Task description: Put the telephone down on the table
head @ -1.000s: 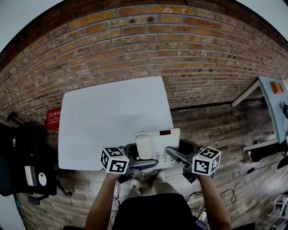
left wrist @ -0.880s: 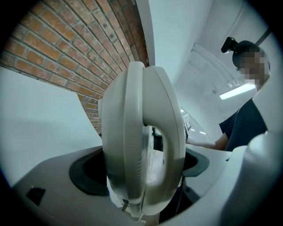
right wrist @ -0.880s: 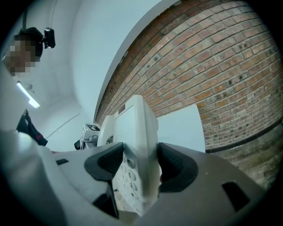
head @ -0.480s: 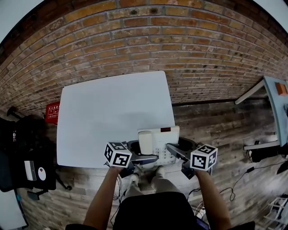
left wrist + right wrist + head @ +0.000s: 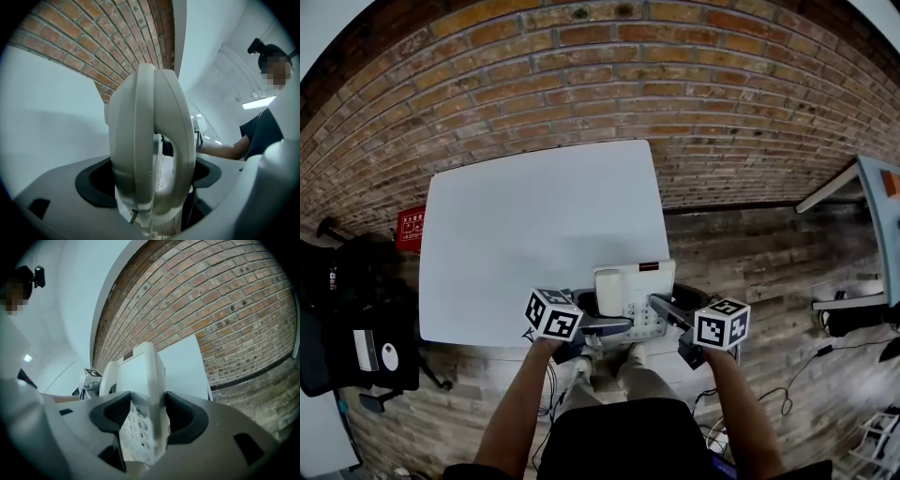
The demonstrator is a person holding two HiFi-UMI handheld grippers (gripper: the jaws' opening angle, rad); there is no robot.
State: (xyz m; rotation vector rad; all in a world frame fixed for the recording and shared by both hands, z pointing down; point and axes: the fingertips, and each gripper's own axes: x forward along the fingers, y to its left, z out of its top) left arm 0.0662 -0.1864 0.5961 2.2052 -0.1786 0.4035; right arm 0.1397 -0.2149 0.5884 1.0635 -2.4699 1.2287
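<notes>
A white desk telephone (image 5: 634, 292), with its handset on the left and keypad on the right, hangs between my two grippers over the near right corner of the white table (image 5: 534, 225). My left gripper (image 5: 613, 326) is shut on its handset side; in the left gripper view the handset (image 5: 150, 150) fills the gap between the dark pads (image 5: 96, 185). My right gripper (image 5: 662, 310) is shut on the keypad side, where the telephone's keys (image 5: 138, 420) sit between its pads (image 5: 187, 420). Whether the telephone touches the table I cannot tell.
A brick wall (image 5: 609, 84) rises behind the table. A black chair with bags (image 5: 356, 328) and a red box (image 5: 411, 230) stand at the left. Another table (image 5: 879, 220) is at the right edge. Cables (image 5: 787, 403) lie on the wooden floor.
Both grippers have sunk together with the telephone towards the table's near right corner. Neither grip has changed.
</notes>
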